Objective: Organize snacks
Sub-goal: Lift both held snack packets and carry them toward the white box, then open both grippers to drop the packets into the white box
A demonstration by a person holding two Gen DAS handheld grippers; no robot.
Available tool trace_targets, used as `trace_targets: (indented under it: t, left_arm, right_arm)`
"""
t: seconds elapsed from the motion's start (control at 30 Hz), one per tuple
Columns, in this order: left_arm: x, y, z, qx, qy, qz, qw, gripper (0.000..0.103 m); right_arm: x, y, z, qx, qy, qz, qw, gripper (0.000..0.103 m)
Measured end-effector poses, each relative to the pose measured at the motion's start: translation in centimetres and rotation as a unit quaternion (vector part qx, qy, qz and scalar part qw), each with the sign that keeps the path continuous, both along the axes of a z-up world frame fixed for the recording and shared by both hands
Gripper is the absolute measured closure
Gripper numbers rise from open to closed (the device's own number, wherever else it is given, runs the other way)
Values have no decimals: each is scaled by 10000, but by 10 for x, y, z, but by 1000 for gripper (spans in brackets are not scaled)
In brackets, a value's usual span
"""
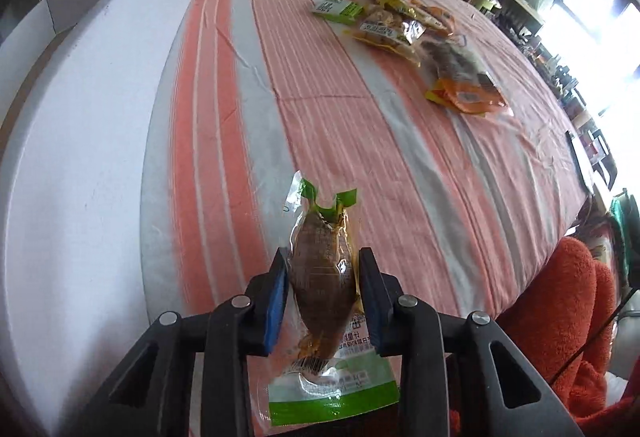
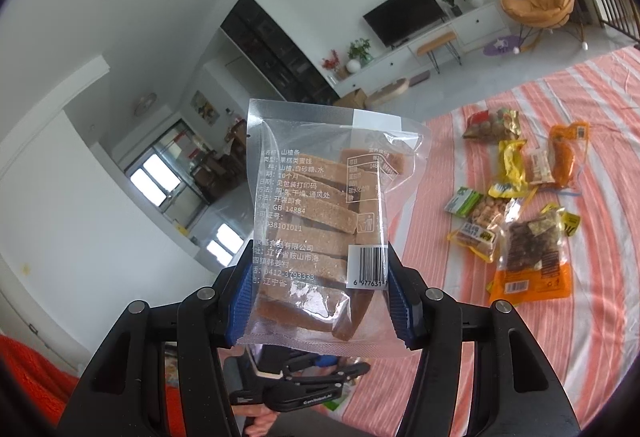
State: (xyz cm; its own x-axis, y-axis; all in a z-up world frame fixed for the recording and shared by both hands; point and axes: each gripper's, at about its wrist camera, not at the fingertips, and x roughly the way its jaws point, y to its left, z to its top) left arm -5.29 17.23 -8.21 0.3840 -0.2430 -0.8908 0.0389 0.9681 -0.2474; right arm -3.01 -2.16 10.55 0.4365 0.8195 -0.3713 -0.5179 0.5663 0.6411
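Blue pads of the left tool (image 1: 322,291) press both sides of a green-ended vacuum pouch (image 1: 320,277) holding a brown snack, low over the striped counter (image 1: 340,125). Right tool (image 2: 320,297) clamps a clear bag of brown bars (image 2: 320,221) upright, raised. Loose snack packets (image 2: 520,205) lie in a cluster on the counter, well apart from both tools.
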Motion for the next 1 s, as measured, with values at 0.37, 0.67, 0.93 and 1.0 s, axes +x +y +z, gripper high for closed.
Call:
trace_targets:
  t: [0.37,0.67,0.93,1.0]
  left_arm:
    - [12,35,108,-1660,-961,361,9808,71]
    - [-6,171,151,-764,-1564,1939,9654,62]
    - [-13,208,119,51,-1169,2758,9541,18]
    - [-8,198,119,155,-1237,2648,9562,17]
  right_arm:
    - [15,27,-2,-170,214,126,9995,43]
    - [44,160,29,-179,98,1196,9926,43]
    - [68,244,-12,-765,785,1443,9834,25]
    - [72,226,-17,-718,788,1275,9861,25]
